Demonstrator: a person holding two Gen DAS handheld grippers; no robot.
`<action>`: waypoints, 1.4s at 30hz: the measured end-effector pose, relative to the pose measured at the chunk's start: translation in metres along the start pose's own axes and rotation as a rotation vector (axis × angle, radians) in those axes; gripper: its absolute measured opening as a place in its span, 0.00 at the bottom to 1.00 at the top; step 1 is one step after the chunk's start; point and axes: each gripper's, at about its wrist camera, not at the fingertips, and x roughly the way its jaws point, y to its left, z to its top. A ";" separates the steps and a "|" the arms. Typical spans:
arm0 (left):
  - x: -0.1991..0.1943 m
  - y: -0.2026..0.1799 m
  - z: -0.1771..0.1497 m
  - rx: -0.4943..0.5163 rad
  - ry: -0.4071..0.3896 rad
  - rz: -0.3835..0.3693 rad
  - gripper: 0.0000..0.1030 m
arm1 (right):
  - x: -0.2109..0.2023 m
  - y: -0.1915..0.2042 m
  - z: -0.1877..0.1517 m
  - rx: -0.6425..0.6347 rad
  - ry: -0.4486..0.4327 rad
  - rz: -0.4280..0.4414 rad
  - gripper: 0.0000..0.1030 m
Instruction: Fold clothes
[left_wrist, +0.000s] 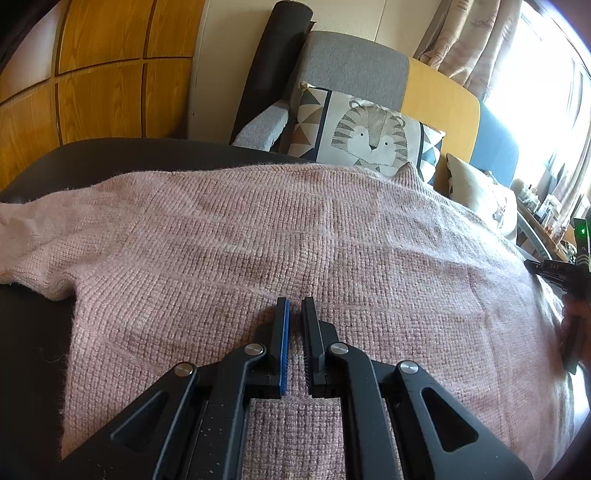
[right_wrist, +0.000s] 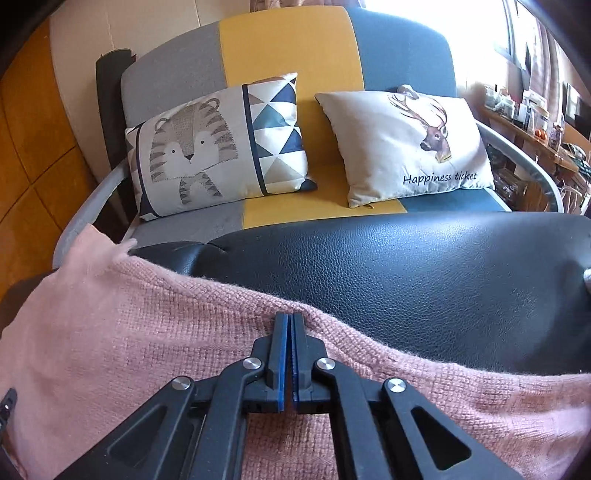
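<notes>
A pink knit sweater lies spread over a black leather surface. One sleeve trails off to the left. My left gripper rests on the middle of the sweater's body, its jaws drawn together to a narrow slit with no fabric raised between them. My right gripper is shut, pads together, with its tips at the sweater's far edge, where the edge peaks slightly. No cloth shows between its pads. Part of the right gripper's body shows at the right rim of the left wrist view.
Behind the leather surface stands a grey, yellow and blue sofa with a tiger cushion and a deer cushion. Wooden panelling lies to the left. A cluttered shelf and a bright window are on the right.
</notes>
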 end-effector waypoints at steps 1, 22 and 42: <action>0.000 0.000 0.000 -0.001 0.000 -0.001 0.07 | -0.001 -0.001 0.000 0.001 0.000 -0.001 0.00; 0.002 0.002 0.002 0.004 0.002 0.004 0.07 | -0.044 -0.077 -0.040 0.099 0.017 -0.089 0.01; 0.003 -0.003 0.002 0.016 0.002 0.020 0.07 | -0.101 -0.051 -0.093 0.106 0.031 -0.032 0.05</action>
